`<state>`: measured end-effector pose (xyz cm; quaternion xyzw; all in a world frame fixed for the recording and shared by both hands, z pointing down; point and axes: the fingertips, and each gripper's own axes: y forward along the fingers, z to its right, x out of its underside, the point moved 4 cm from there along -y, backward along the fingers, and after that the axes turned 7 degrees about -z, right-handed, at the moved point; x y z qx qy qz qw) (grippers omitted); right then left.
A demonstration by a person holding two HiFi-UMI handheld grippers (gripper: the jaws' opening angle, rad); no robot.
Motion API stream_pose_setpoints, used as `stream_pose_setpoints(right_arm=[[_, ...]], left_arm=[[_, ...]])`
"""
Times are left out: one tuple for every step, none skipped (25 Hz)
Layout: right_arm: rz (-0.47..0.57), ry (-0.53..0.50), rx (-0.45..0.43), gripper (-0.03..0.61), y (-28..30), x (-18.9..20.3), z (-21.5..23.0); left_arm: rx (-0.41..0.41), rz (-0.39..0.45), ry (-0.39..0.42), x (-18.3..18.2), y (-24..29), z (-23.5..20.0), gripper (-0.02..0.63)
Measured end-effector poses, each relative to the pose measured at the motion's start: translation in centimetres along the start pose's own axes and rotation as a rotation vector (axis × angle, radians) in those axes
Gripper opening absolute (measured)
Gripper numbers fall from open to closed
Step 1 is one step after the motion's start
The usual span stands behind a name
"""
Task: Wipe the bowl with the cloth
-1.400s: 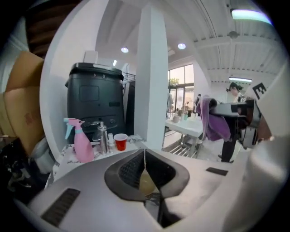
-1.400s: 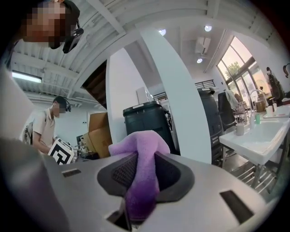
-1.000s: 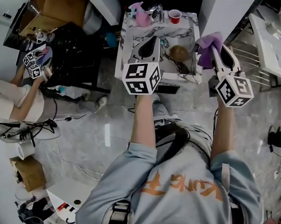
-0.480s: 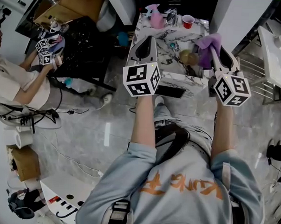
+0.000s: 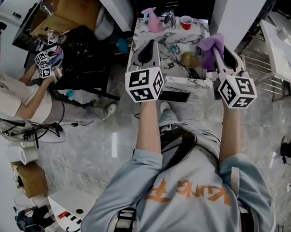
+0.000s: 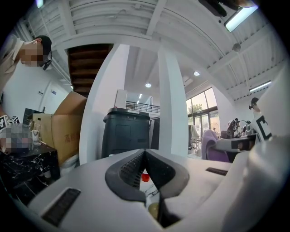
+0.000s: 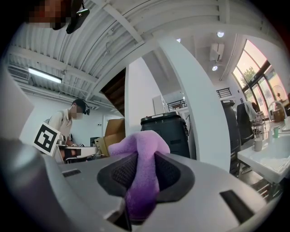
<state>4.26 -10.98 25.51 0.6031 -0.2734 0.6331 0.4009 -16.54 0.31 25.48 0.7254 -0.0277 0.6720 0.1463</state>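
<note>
The left gripper (image 5: 149, 46) is fully closed and empty, held over the left part of the marble bench (image 5: 183, 82). The right gripper (image 5: 217, 50) is clamped on the purple cloth (image 5: 210, 45). The bowl (image 5: 188, 58) sits on the bench between the grippers, just left of the cloth.

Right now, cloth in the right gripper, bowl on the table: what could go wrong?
1. The left gripper is shut and empty, so nothing steadies the bowl; a wipe may shove it across the table.
2. The right gripper pinches only a fold of the cloth; it could pull free.
</note>
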Motion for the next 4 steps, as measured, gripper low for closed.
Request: stream_pose_setpoints(right_arm=[[0.0, -0.001, 0.0, 0.118, 0.02, -0.04, 0.1], [0.0, -0.002, 0.001, 0.118, 0.04, -0.07, 0.22], [0.0, -0.003, 0.002, 0.118, 0.07, -0.09, 0.34], [0.0, -0.004, 0.003, 0.118, 0.09, -0.1, 0.46]], left_arm=[[0.001, -0.002, 0.0, 0.02, 0.11, 0.07, 0.023], [0.002, -0.004, -0.001, 0.06, 0.23, 0.12, 0.023], [0.003, -0.005, -0.001, 0.11, 0.35, 0.18, 0.023], [0.004, -0.007, -0.002, 0.16, 0.47, 0.24, 0.023]])
